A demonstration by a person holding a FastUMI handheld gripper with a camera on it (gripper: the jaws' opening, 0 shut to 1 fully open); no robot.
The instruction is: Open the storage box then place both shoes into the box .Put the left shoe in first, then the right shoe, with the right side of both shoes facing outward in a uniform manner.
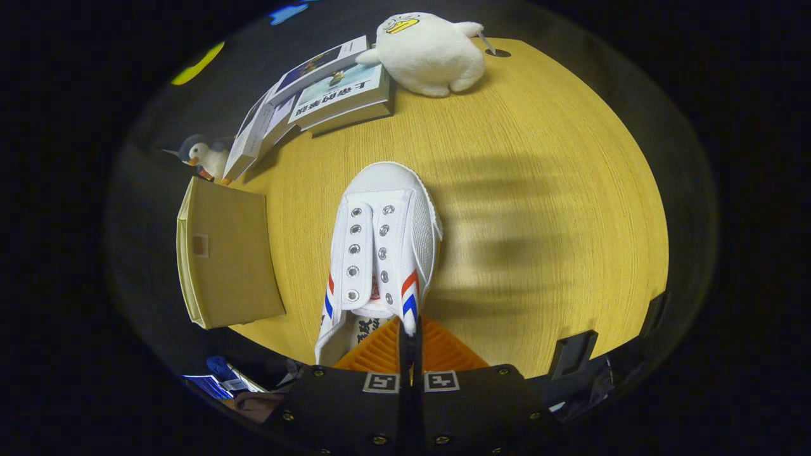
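Note:
A white canvas shoe with red and blue side stripes and no laces points away from me, toe toward the books. My gripper is shut on the shoe, its fingers pinching the side wall of the collar near the heel. The shoe's shadow falls well to its right on the wooden table, so it seems to hang above the surface. A beige storage box stands to the left of the shoe at the table's edge. I see its flat top face, and I cannot tell whether its front is open.
Several books lie fanned out beyond the shoe, with a white plush duck resting against them. A small penguin toy stands behind the box. A black bracket sits at the table's near edge, right of my fingers.

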